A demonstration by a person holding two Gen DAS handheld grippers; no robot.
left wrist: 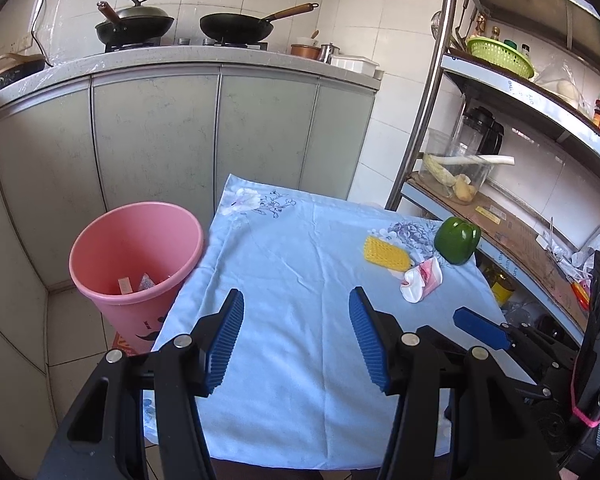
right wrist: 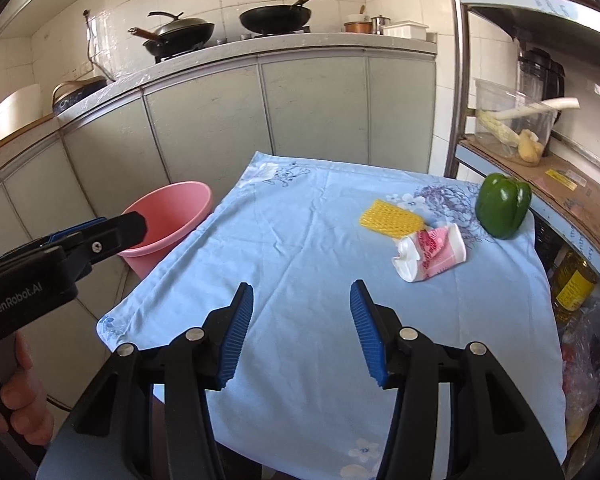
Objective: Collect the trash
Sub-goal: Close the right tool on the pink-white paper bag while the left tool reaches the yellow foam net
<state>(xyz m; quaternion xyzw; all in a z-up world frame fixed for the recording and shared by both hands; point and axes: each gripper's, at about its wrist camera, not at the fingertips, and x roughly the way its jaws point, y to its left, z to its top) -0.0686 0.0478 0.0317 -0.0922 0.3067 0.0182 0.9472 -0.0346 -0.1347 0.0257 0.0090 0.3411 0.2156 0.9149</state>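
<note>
Two pieces of trash lie on the blue tablecloth (right wrist: 300,264) near its far right corner: a crushed paper cup (right wrist: 430,254), white with a pink pattern, and a yellow foam net sleeve (right wrist: 392,221) just behind it, the two touching or nearly so. A green bell pepper (right wrist: 502,206) stands at the right edge beside them and looks like food, not rubbish. The pink bin (left wrist: 136,264) sits on the floor against the cloth's left edge, with a few scraps already at its bottom.

The right gripper (right wrist: 302,332) hovers over the near middle of the cloth with its jaws standing wide and nothing between them. The left gripper (left wrist: 296,336) is likewise spread and empty, over the near part of the cloth; in the right wrist view it sits off to the left by the bin, held by a hand (right wrist: 20,396).

What the coming move turns on: the cup lies ahead and to the right of the right gripper, well apart from it, and the right hand is clearly the nearer one. The cup's long axis runs roughly across the cloth, its open mouth towards the right edge. So the jaws would probably best close across its crumpled middle, after a reach forward and right. The sleeve's long axis runs much the same way.
</note>
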